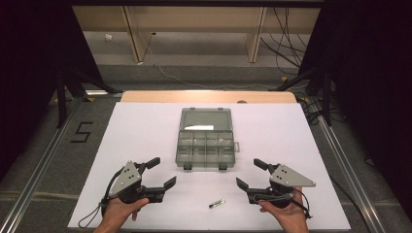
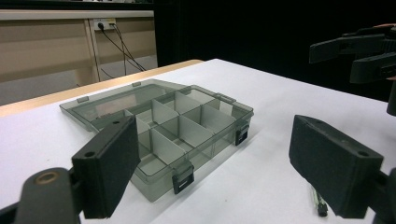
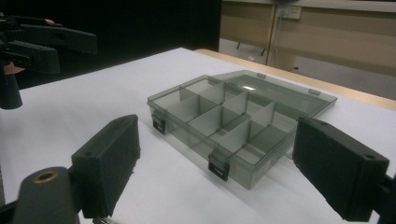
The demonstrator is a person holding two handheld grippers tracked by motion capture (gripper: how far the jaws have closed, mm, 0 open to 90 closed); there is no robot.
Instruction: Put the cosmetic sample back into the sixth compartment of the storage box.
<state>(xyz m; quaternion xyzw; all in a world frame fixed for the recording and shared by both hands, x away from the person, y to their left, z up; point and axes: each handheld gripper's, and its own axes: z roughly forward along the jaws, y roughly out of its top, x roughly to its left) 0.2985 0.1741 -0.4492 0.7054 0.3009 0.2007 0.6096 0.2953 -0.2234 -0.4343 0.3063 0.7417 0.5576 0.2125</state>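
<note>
Start pose (my read): left gripper (image 1: pixel 162 173) and right gripper (image 1: pixel 248 174) fingers apart, empty; organizer box (image 1: pixel 206 139) open ahead, small part (image 1: pixel 216 203) between them, likely next pick.

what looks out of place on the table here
Only the small dark item: it lies loose on the white table, between the two open grippers, outside the open organizer box. The box sits square; its compartments look empty.

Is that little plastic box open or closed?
Open. The box has its clear lid folded flat on the table behind it, and its compartments look empty.
</note>
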